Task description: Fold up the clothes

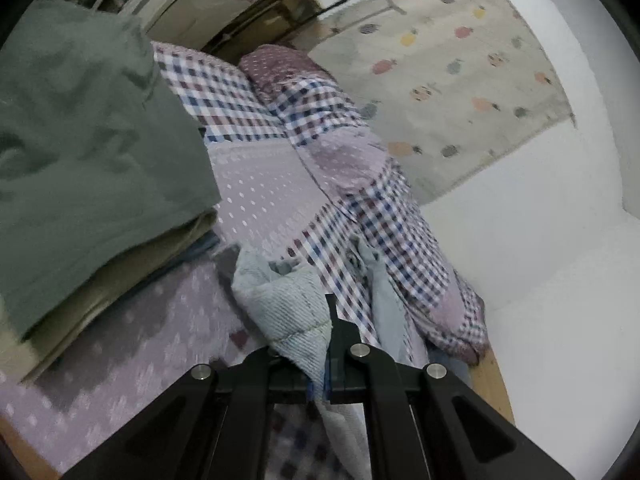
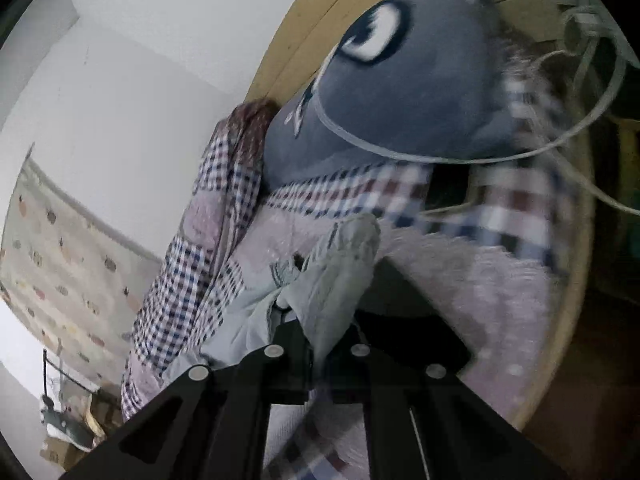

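Observation:
A pale blue denim garment [image 1: 286, 300] is bunched between the fingers of my left gripper [image 1: 320, 344], which is shut on it above the bed. In the right wrist view the same light denim [image 2: 336, 276] is pinched in my right gripper [image 2: 320, 332], also shut on the cloth, with more of it trailing down to the left. A stack of folded clothes, a grey-green piece [image 1: 84, 152] on top of a beige one [image 1: 120, 292], lies on the bed at the left of the left wrist view.
The bed carries a lilac dotted and checked quilt [image 1: 260, 188]. A bunched checked blanket [image 1: 372, 208] runs along the white wall [image 1: 540, 220]. A large grey plush toy [image 2: 404, 80] leans on the wooden headboard [image 2: 304, 40], with white cables [image 2: 580, 100] nearby. A fruit-print cloth [image 1: 452, 80] hangs on the wall.

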The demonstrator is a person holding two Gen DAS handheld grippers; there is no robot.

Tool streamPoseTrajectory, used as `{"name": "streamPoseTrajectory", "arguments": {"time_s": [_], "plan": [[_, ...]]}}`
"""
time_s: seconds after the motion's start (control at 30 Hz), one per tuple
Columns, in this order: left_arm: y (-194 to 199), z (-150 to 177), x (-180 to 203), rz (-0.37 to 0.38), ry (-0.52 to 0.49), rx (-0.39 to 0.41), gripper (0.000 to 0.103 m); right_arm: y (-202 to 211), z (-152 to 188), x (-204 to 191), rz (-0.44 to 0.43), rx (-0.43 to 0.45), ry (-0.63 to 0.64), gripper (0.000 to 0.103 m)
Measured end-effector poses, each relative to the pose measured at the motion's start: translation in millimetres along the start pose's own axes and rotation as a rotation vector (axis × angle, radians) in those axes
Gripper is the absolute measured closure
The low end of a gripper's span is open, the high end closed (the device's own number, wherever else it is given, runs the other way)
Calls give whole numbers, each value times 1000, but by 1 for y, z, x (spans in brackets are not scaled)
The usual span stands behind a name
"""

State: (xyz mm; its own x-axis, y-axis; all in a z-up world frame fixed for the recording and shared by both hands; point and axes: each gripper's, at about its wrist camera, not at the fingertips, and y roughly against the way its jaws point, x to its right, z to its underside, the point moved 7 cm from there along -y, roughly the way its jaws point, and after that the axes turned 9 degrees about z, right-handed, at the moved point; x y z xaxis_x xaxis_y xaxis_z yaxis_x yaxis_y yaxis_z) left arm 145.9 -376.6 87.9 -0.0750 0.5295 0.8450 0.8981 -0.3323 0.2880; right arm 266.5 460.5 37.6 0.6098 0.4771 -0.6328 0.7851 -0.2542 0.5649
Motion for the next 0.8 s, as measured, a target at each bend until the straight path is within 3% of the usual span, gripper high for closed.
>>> {"name": "streamPoseTrajectory", "arguments": {"time_s": [0.1, 0.3, 0.37, 0.4, 0.53, 0.67, 0.8], "plan": [[5, 14, -1, -31, -63, -40, 101, 9, 9, 17, 41, -43, -15, 100], [-4, 36, -24, -128, -59, -94, 101, 4, 34, 45, 169, -191, -7, 90], [2, 44, -30, -153, -54, -106, 97, 12, 32, 48, 222, -189, 6, 81], [6, 47, -33, -170, -50, -117, 95, 16, 30, 50, 251, -183, 11, 66], [24, 61, -52, -250, -30, -164, 77, 40, 11, 63, 356, -95, 19, 58], [57, 66, -65, -339, -40, -137, 35, 60, -2, 64, 347, -50, 19, 54], [85, 53, -71, -379, -60, -87, 29, 67, -3, 50, 327, -32, 58, 54]]}}
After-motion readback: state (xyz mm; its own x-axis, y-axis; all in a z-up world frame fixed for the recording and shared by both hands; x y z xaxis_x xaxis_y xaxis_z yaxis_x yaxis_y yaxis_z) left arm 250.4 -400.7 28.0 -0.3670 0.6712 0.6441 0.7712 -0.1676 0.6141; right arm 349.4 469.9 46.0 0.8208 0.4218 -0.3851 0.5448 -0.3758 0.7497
